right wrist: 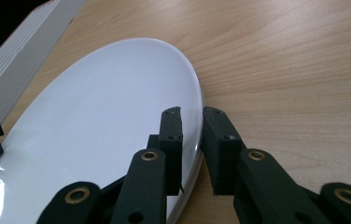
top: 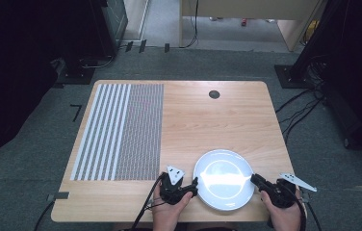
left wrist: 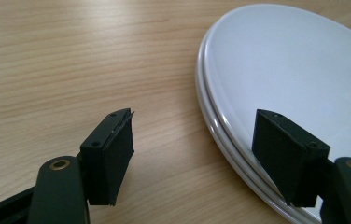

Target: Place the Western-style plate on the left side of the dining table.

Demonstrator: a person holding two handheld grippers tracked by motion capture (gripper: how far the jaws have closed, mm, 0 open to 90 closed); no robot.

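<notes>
At the far left of the desk (top: 193, 120) a striped and fine-meshed grey mat (top: 119, 131) covers the surface from near the back edge down toward the front, leaving a bare strip of wood along the left and front edges. Right of the mat lies a wide bare stretch of wood, with a small dark round hole (top: 214, 94) near the back edge.

Near the front edge, the left claw (top: 194, 184) is held just beside the left rim of the white plate (top: 224, 179). In the left gripper view its jaws are spread wide, one over bare wood and the other over the plate's rim, pinching nothing.

The plate sits flat on the desk at the front right, close to the front edge, with bare wood behind it and to its right.

The right claw (top: 253, 178) meets the plate's right rim. In the right gripper view its jaws are nearly together, one above the plate's face and one outside the edge, pinching the rim between them. Beyond it, a narrow margin of desk runs to the right edge.
</notes>
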